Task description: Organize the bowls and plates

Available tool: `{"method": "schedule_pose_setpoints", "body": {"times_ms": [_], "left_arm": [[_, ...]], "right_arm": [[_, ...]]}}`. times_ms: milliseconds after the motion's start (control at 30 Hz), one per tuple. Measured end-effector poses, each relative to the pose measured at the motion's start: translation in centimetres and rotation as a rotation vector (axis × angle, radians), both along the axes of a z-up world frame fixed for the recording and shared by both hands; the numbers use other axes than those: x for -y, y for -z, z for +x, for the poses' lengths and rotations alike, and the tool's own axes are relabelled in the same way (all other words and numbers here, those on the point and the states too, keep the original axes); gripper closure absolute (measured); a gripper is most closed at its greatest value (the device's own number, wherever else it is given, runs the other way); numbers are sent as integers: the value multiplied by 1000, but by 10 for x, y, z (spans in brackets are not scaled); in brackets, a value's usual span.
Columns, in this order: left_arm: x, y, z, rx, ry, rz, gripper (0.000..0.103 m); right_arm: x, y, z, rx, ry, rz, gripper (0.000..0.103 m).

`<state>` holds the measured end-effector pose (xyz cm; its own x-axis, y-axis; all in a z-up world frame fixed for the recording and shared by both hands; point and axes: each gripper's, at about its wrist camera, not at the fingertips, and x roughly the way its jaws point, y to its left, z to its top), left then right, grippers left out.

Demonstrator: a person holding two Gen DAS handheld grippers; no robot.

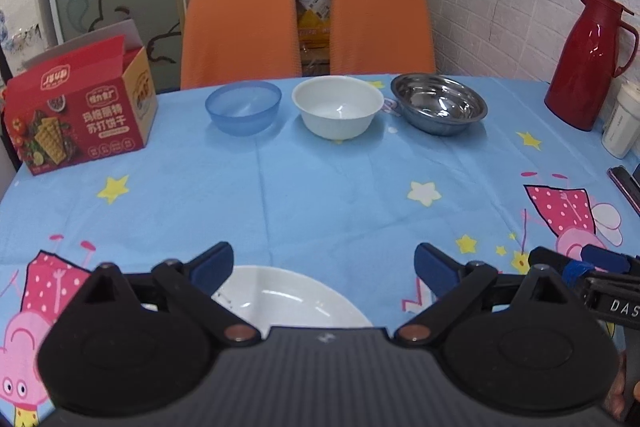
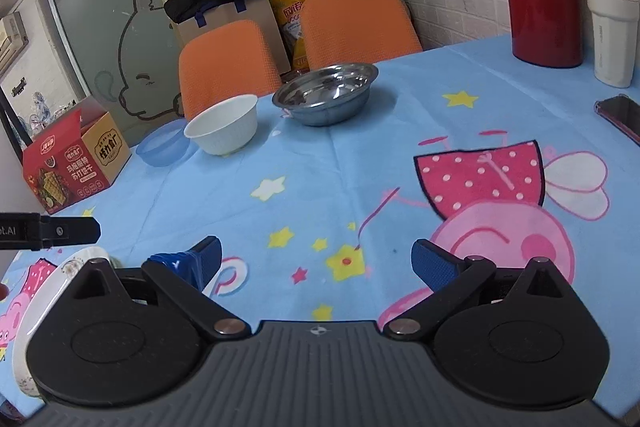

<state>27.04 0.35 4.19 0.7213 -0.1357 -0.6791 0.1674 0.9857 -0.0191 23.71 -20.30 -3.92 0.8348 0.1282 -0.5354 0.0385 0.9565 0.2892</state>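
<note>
Plate: a white plate (image 1: 296, 301) lay flat at the near edge of the bench (image 1: 340, 195), right under the left gripper (image 1: 323, 265); in the right wrist view only its rim showed at the far left (image 2: 60, 275).
Plate handling: looked like glazed ceramic, so stiff, slick and breakable; the thin rim seemed the only place to pinch, and it would need a firm, level hold.
Bowls: lined up across the far side, well apart from the plate, stood a blue bowl (image 1: 243, 107), a white bowl (image 1: 338, 111) and a metal bowl (image 1: 439, 103).
Bowl handling: the blue one looked like light plastic, the steel one light but slippery, the white one probably fragile; each best taken by the rim wall.
Left gripper: spread wide and empty, hovering above the plate's far rim, not touching it.
Right gripper (image 2: 316, 261): also spread wide, holding nothing, over bare cloth just beside the plate.
Surroundings: a red box (image 1: 80, 111) at the left, a red jug (image 1: 588, 63) at the right.
</note>
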Motion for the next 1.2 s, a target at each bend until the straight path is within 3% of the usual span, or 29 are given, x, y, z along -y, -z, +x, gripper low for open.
{"method": "schedule_pose_setpoints", "body": {"times_ms": [200, 400, 600, 867, 1200], "left_arm": [[30, -10, 41, -1, 67, 48, 7], [52, -38, 111, 53, 144, 11, 7], [77, -44, 183, 51, 206, -42, 6], [114, -8, 283, -84, 249, -88, 6], [146, 33, 324, -151, 309, -5, 6]], "right_arm": [[30, -15, 36, 38, -14, -35, 14], [53, -24, 85, 21, -2, -89, 14], [58, -28, 124, -10, -43, -86, 14], [51, -24, 188, -43, -68, -131, 14], [54, 6, 239, -132, -55, -128, 14]]}}
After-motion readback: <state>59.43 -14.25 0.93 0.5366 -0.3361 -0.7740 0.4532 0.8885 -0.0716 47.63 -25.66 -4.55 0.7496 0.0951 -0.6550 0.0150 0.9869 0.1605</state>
